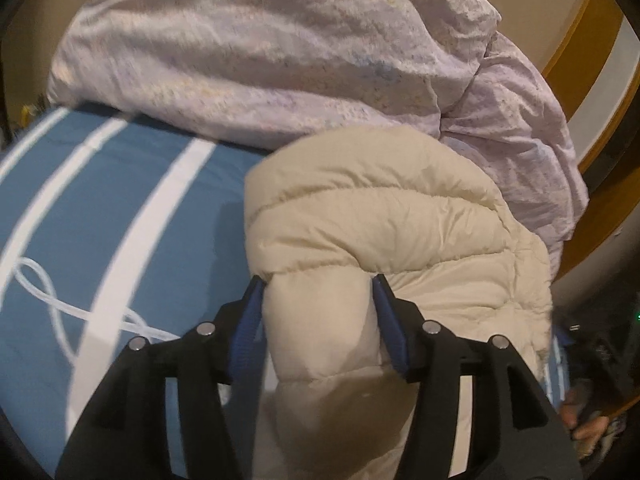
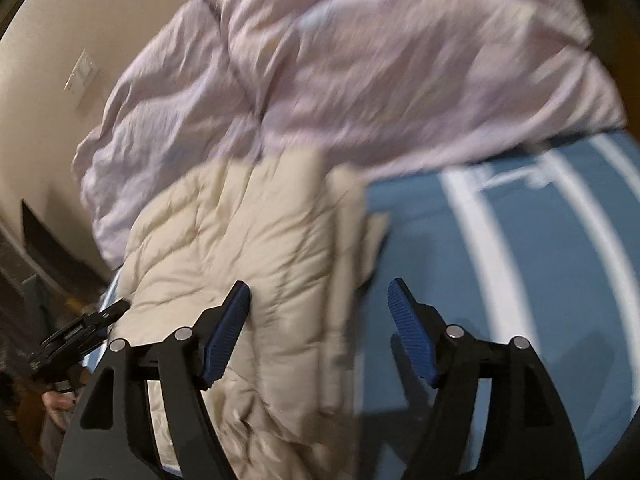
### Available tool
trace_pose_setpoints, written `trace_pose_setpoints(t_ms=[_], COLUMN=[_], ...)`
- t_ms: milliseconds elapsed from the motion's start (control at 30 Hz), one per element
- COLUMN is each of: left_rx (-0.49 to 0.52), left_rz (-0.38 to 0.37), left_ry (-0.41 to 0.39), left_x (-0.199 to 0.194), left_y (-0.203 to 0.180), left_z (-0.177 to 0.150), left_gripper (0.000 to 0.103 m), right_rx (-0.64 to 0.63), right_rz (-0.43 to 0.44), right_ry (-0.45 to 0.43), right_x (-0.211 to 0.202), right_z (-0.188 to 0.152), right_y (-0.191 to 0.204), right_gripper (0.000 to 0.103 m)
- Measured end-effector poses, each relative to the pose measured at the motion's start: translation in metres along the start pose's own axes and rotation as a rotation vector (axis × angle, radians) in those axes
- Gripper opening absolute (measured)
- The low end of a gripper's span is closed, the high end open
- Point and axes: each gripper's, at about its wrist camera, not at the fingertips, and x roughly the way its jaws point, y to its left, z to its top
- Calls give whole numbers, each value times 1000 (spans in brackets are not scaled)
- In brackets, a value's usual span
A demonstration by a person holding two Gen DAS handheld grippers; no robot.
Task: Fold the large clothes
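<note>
One cream puffer jacket point(image 1: 400, 216) bunched on bed, on blue sheet with white stripes point(image 1: 132, 208), right part in left view. Roll of jacket sits between left gripper point(image 1: 318, 284) fingers point(image 1: 252, 308), pads touching both sides, partly spread; grip firmness cannot tell. Right gripper point(image 2: 318, 292) fingers point(image 2: 412, 332) wide, nothing pinched; left pad over jacket point(image 2: 248, 248), right pad over sheet point(image 2: 500, 240). Lilac crumpled duvet point(image 1: 260, 52) heaped at far side, touching jacket's far edge. Beige wall point(image 2: 60, 20) beyond. Right view blurred.
</note>
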Motion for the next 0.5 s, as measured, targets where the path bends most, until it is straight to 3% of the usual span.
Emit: trace_pose_setpoints(t_ms=[100, 267, 433, 500], left_rx=[35, 144, 229, 246], left_rz=[48, 129, 184, 198], left_ry=[-39, -106, -131, -138], left_x=[-11, -23, -15, -9], left_y=[-12, -49, -76, -81], left_z=[3, 1, -2, -2], left_gripper=[57, 69, 71, 74], right_rx=[-45, -172, -263, -276], right_rz=[-1, 6, -3, -14], right_ry=[-22, -25, -26, -26], right_x=[-5, 10, 28, 36], right_z=[5, 5, -1, -3], right_y=[15, 59, 83, 85], right_gripper=[69, 49, 37, 36])
